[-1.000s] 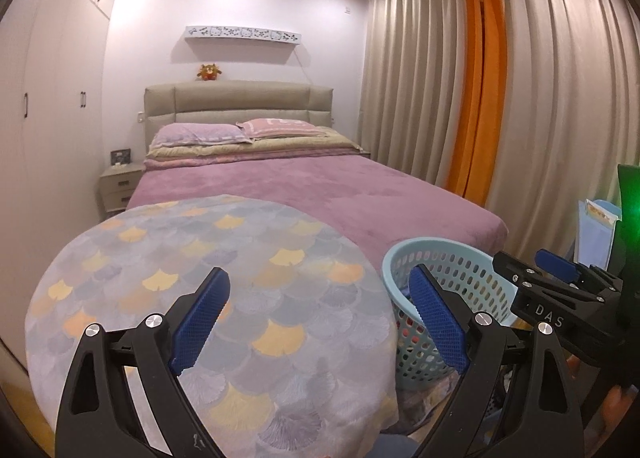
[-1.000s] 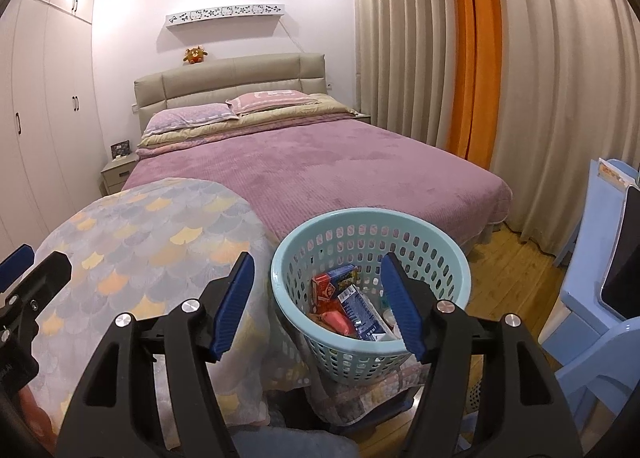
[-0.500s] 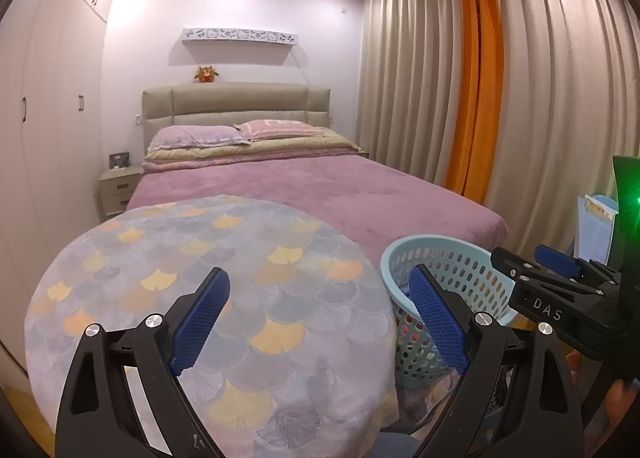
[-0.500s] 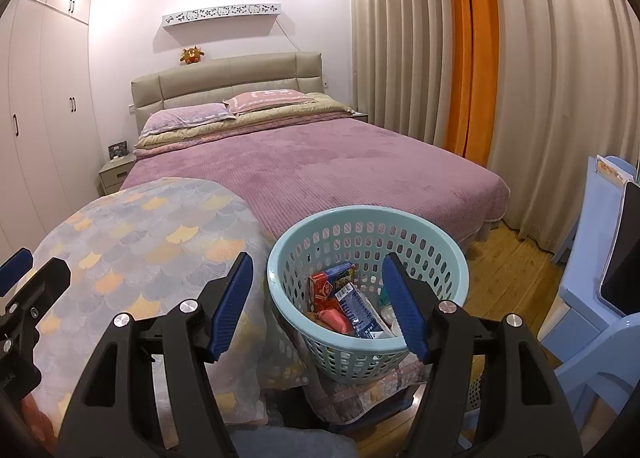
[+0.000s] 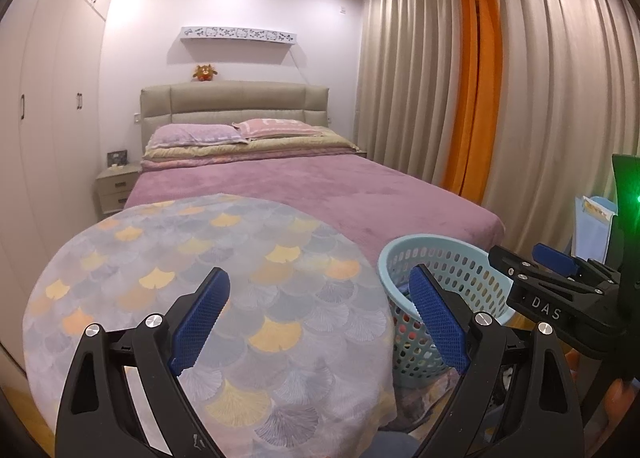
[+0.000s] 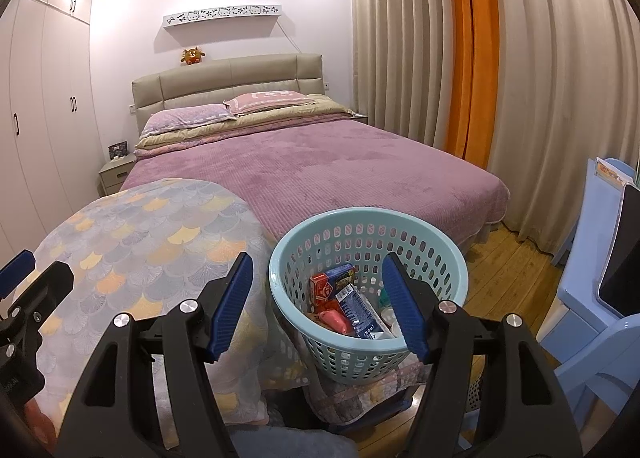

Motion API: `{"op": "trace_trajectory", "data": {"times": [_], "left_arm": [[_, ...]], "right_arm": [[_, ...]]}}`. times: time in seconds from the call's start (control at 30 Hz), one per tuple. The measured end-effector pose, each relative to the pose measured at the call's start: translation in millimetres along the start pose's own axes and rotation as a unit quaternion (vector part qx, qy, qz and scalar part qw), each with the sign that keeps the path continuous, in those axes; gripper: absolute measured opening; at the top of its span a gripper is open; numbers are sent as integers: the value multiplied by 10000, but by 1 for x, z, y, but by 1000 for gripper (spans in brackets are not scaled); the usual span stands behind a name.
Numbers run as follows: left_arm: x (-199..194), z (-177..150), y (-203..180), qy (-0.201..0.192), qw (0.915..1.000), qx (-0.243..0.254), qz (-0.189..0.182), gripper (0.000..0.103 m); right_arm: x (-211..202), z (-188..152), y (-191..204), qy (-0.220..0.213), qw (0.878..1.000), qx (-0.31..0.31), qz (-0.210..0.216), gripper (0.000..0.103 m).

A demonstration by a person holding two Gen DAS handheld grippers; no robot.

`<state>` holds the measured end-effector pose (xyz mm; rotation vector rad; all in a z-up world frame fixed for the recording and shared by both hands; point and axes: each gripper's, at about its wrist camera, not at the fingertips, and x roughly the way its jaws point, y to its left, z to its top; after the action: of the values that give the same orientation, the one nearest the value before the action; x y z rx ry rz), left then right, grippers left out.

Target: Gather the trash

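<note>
We hold both tools over the round bench [image 5: 208, 258] and nothing has shifted in the last moment. The left hand-held gripper [image 5: 320, 322] stands released, its jaws apart with nothing between them; the right hand-held gripper [image 6: 320, 306] likewise. The trash [image 6: 344, 306], a red carton, glossy crinkled wrappers and a pink lump, already lies inside the perforated pale-blue plastic basket [image 6: 368, 218] just beside the bench. The soft scalloped cloth shows no litter, so we judge the collecting about finished.
</note>
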<state>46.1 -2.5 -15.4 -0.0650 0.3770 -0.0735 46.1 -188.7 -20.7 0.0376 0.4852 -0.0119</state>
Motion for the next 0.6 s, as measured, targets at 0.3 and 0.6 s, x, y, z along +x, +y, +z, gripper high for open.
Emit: {"op": "trace_trajectory", "data": {"times": [0.3,0.6], "left_arm": [[0,0,0,7,10000,7,-25,89],[0,0,-2,-14,10000,23,-41,89]], "right_arm": [[-2,0,1,-1,10000,27,2,63],[-3,0,1,-34,10000,9,2,63]]}}
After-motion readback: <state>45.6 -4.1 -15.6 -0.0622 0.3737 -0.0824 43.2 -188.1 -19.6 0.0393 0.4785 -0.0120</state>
